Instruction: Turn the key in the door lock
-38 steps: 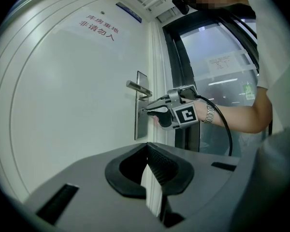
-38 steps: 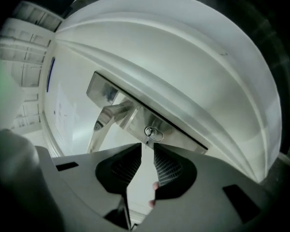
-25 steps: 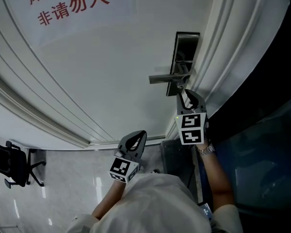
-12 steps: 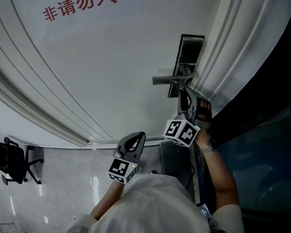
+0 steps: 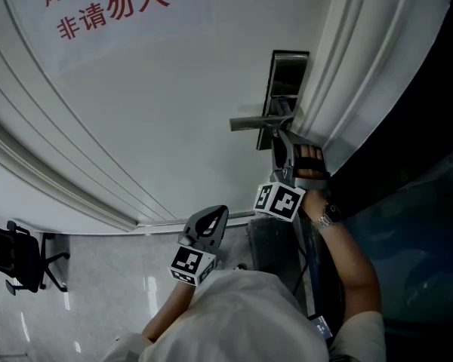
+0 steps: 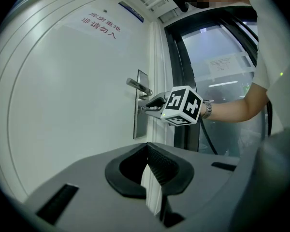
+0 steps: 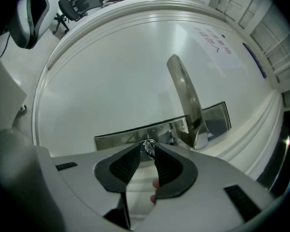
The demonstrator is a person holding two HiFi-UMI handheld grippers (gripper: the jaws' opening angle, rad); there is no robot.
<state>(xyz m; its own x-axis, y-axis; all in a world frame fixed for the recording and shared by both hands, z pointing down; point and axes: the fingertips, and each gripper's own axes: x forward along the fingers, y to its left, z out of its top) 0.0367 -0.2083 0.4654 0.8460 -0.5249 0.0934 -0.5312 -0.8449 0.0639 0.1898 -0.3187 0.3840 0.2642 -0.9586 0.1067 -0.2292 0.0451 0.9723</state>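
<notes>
A metal lock plate with a lever handle sits on the white door. My right gripper reaches level to the plate just below the handle. In the right gripper view its pads are shut on a small silver key that sticks out of the plate, with the handle beside it. In the head view the key is hidden. My left gripper hangs back from the door, lower and to the left, shut with nothing in it.
Red characters are printed on a notice high on the door. The moulded door frame and a dark glass panel run along the right. An office chair stands on the tiled floor at the lower left.
My right gripper has rolled about its own axis at the lock, so its marker cube now faces sideways. The left gripper has stayed where it was.
</notes>
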